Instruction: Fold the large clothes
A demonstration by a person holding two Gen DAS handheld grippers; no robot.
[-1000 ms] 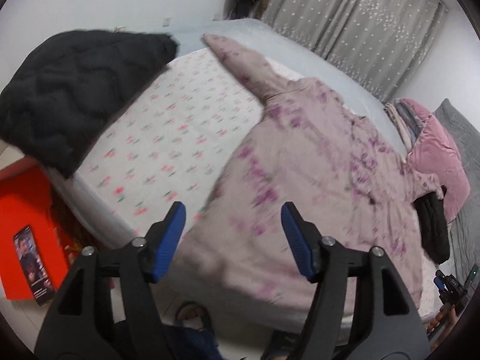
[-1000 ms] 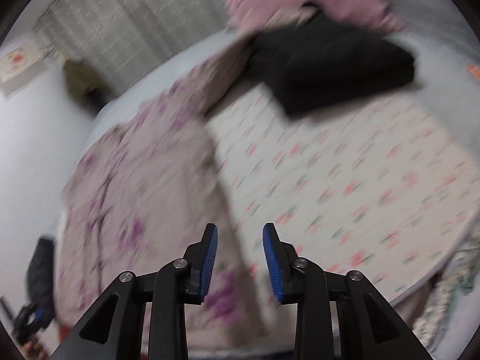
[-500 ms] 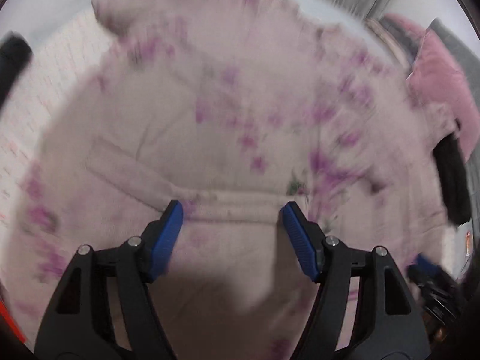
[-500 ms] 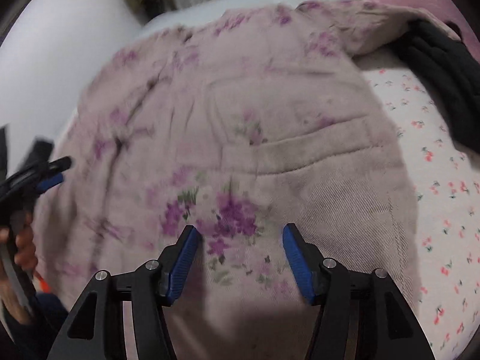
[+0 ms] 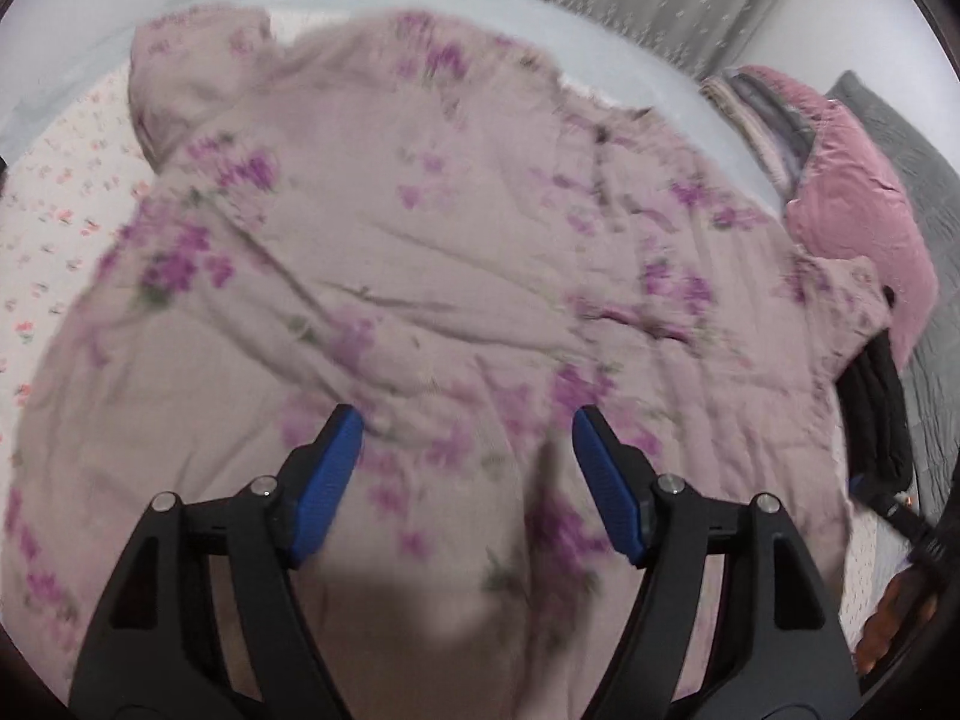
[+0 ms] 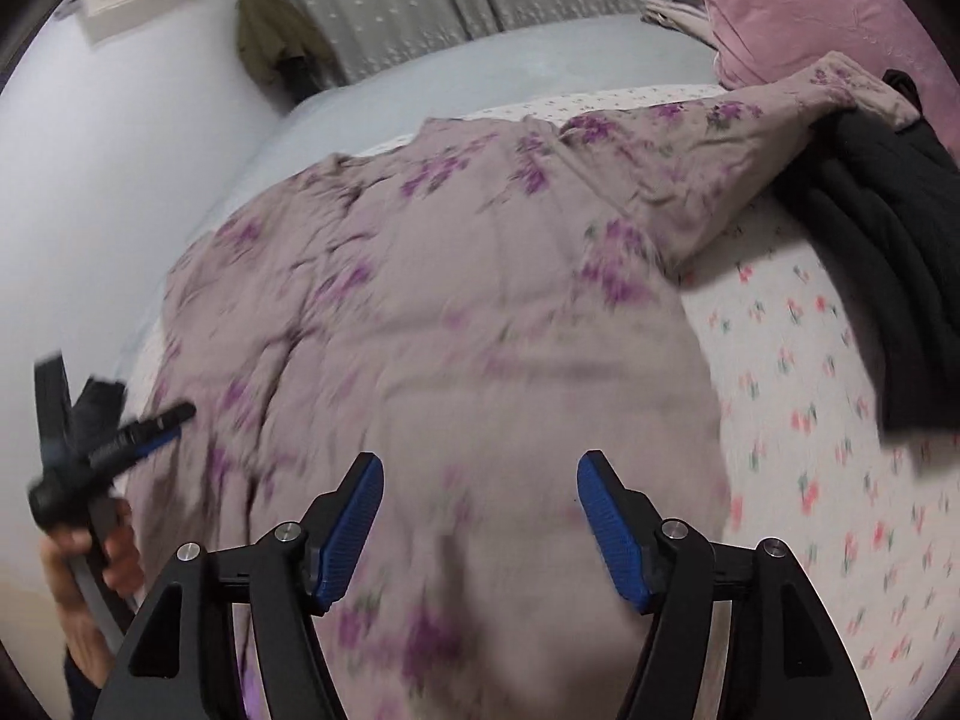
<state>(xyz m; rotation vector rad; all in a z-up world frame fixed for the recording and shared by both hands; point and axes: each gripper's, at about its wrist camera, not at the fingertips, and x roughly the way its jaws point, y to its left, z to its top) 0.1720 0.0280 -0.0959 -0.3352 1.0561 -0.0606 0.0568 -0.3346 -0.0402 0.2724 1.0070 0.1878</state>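
A large mauve garment with purple flowers (image 5: 456, 252) lies spread flat on the bed; it also fills the right wrist view (image 6: 456, 312). One sleeve (image 6: 750, 138) reaches right toward a black garment. My left gripper (image 5: 468, 474) is open and empty, hovering close over the garment's near part. My right gripper (image 6: 480, 522) is open and empty over the garment's near hem. The left gripper also shows at the left edge of the right wrist view (image 6: 108, 444).
The bed has a white sheet with small red flowers (image 6: 828, 420). A black garment (image 6: 888, 252) lies at the right, a pink pillow (image 5: 852, 216) and folded bedding behind it. Grey curtains (image 6: 420, 6) and a white wall stand beyond.
Both grippers have swung from the bed's edge to over the garment. The right gripper's jaws have opened wide. In the last half second both pulled back slightly, showing more of the garment.
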